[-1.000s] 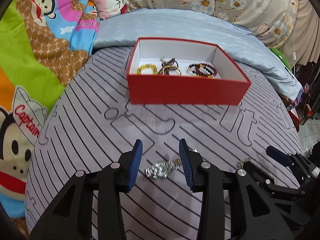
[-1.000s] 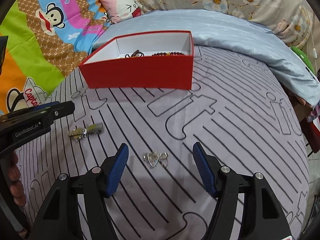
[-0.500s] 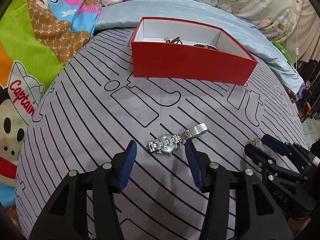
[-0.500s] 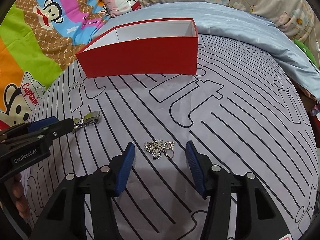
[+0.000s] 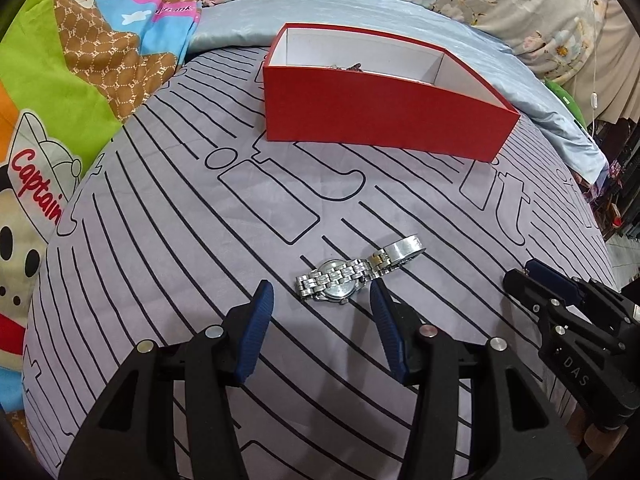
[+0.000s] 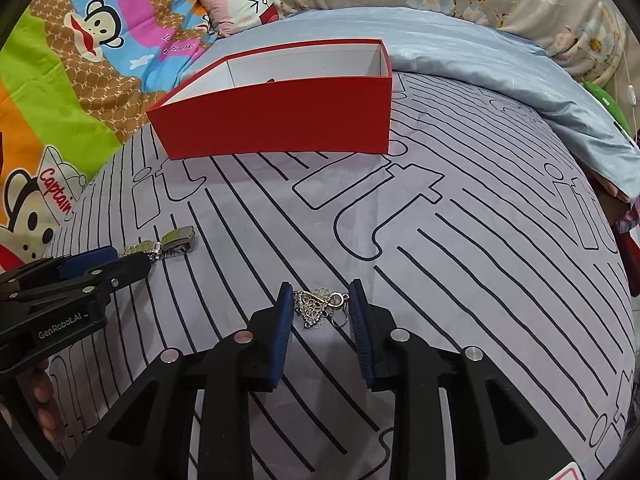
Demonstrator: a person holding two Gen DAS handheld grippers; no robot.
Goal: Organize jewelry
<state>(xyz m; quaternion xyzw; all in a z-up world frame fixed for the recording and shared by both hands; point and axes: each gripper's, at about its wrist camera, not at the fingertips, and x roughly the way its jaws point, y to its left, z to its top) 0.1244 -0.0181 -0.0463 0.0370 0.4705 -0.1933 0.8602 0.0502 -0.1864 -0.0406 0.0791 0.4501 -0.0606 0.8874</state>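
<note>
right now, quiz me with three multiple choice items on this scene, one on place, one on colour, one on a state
1. Where does the silver wristwatch lie?
A in the box
B on the striped bedspread
C on the pillow

2. What colour is the outside of the box?
A red
B blue
C green

3. What sits between the jaws of the right hand-held gripper?
A nothing
B the wristwatch
C a filigree pendant

Answers: 1 B, it rests on the cloth before the left hand-held gripper; 2 A, red walls; 3 C, the pendant lies between the blue pads.

A silver metal-link watch (image 5: 348,276) lies flat on the striped grey bedcover, its clasp end trailing right. Right of it sits a tangled silver filigree pendant (image 6: 316,306). Farther back stands an open red box (image 5: 380,120), white inside.
</note>
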